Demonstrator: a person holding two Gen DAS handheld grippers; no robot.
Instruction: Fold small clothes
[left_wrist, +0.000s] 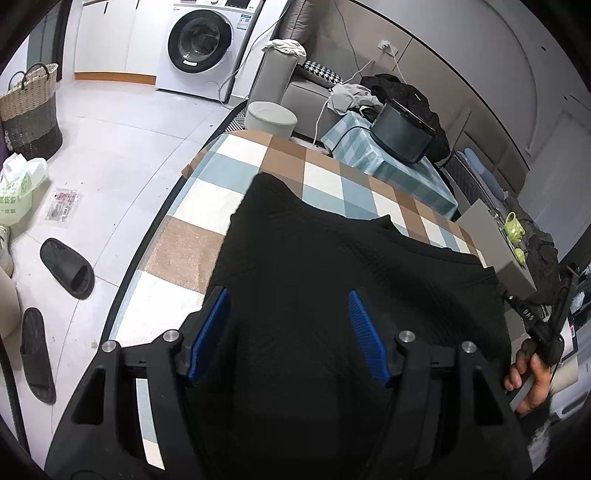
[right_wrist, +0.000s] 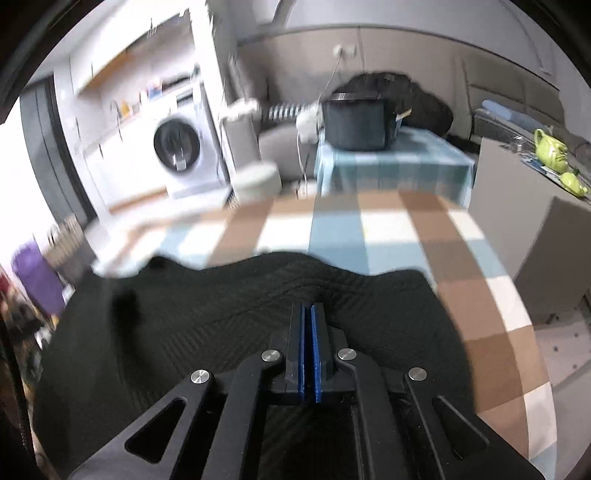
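A black ribbed garment (left_wrist: 332, 280) lies spread on a table with a checked cloth (left_wrist: 229, 173) of brown, white and blue. My left gripper (left_wrist: 288, 293) hovers over the garment's middle, its blue pads (left_wrist: 210, 332) wide apart and holding nothing. In the right wrist view the same garment (right_wrist: 184, 317) covers the near table (right_wrist: 388, 229). My right gripper (right_wrist: 308, 308) has its blue pads pressed together at a raised ridge of the cloth, and creases run out from the tips. A hand (left_wrist: 532, 373) grips a black handle at the garment's right edge.
A grey box (left_wrist: 498, 251) with a green teapot (right_wrist: 552, 149) stands at the table's right. Behind are a side table with a black appliance (right_wrist: 358, 122), a round stool (left_wrist: 271, 118) and a washing machine (left_wrist: 201, 40). Slippers (left_wrist: 68, 267) and a basket (left_wrist: 31, 110) are on the floor at left.
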